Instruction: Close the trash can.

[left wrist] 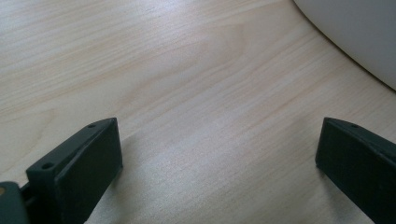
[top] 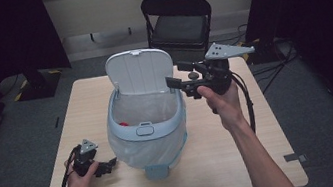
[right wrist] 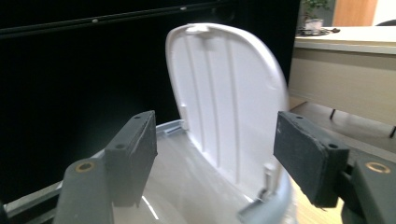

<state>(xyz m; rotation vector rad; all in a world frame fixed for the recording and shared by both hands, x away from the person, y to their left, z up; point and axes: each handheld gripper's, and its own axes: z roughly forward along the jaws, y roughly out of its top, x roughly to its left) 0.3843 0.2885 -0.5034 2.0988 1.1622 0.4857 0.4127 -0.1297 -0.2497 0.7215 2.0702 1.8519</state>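
White bin [top: 147, 127] — one; hand-held grippers — two.

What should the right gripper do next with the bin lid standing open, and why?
Probably ease the right gripper toward the upright lid to tip it shut: its open jaws are level with the lid's edge, not touching, and the left gripper rests on the table.

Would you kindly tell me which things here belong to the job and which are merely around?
In the job: bin, its open lid, the bag lining it, right gripper by the lid.
Merely around: folding chair, left gripper resting on the table.
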